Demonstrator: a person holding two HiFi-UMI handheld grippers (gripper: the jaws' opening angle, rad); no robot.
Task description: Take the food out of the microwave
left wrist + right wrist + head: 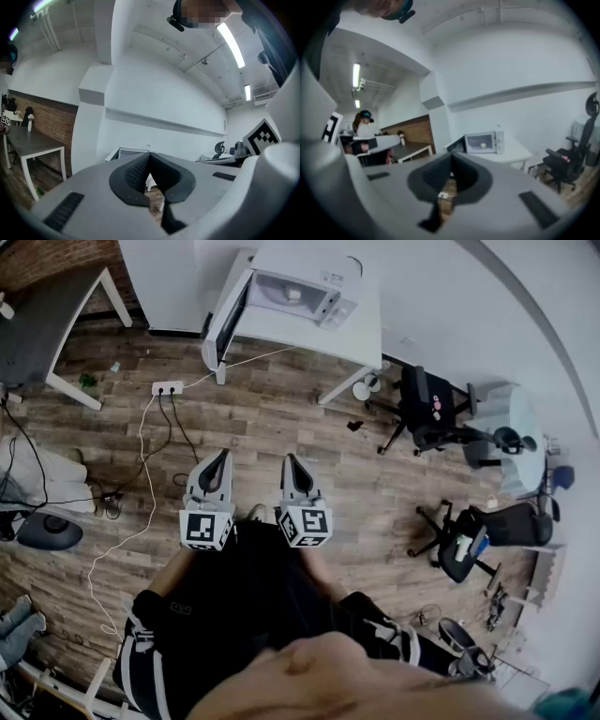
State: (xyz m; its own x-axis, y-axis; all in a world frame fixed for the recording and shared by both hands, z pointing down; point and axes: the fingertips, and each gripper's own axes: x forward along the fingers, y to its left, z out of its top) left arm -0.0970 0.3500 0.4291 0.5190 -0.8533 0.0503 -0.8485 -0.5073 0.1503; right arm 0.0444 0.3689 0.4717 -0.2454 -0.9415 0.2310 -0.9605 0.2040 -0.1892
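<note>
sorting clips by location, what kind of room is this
Most likely an office or workroom, not a home kitchen: the microwave sits on a plain white table, black swivel chairs stand on the wood floor, and a power strip lies on that floor.

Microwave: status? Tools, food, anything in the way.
Left tool shut, empty; right tool same. Microwave far off on the white table, door open, pale food inside. Power strip and cables on floor between, left of path.
</note>
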